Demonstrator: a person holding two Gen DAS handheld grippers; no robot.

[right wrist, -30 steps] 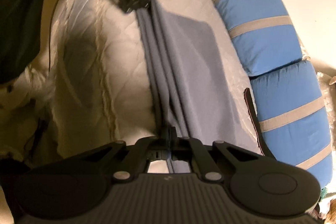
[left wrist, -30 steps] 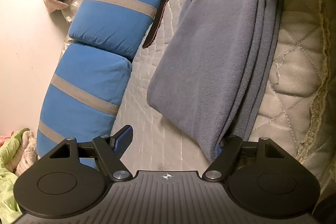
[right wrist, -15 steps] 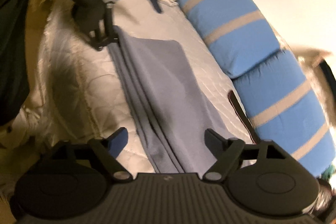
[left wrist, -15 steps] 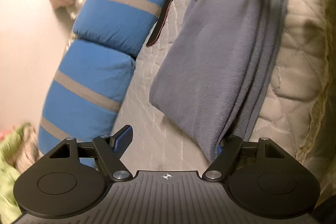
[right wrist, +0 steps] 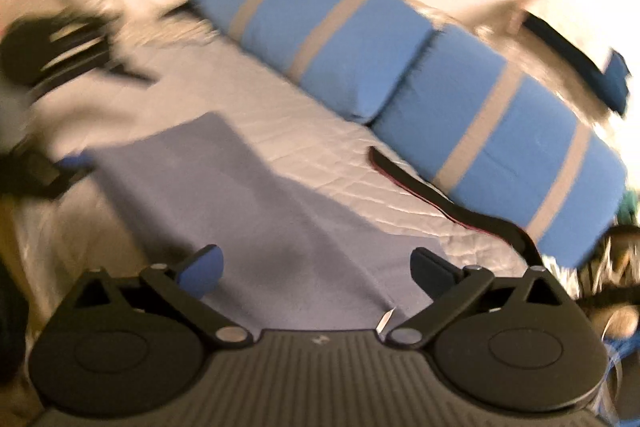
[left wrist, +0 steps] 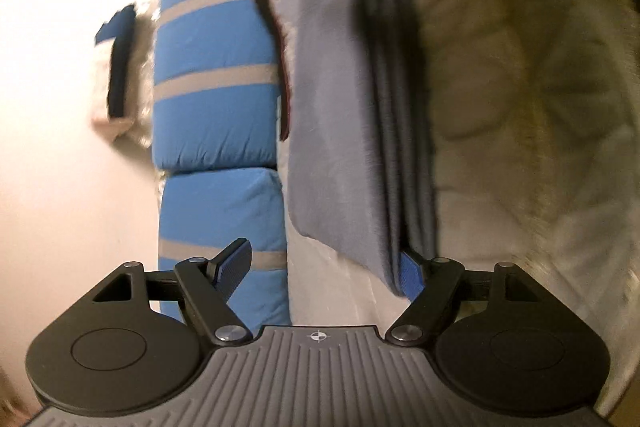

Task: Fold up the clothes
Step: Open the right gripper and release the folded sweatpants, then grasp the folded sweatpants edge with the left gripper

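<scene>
Right claw (right wrist: pixel 316 269) has just been opening and now gapes wide over the cloth (right wrist: pixel 248 203), nothing pressed between its pads.

Left claw (left wrist: pixel 324 267) is spread too, its right pad (left wrist: pixel 412 273) tucked against the cloth's near corner; the blur hides whether that pad truly bears on it, but nothing is pinched. The cloth, a grey-blue fleece, lies on the bed (right wrist: pixel 320 147) as a long narrow strip with stacked edges down one side, beside the blue bolster (right wrist: pixel 420 79) and a dark strap (right wrist: pixel 440 203). Next fold probably runs end to end: each claw should take all stacked layers at a corner, lift evenly, and lay one end onto the other so the edges stay aligned.
</scene>
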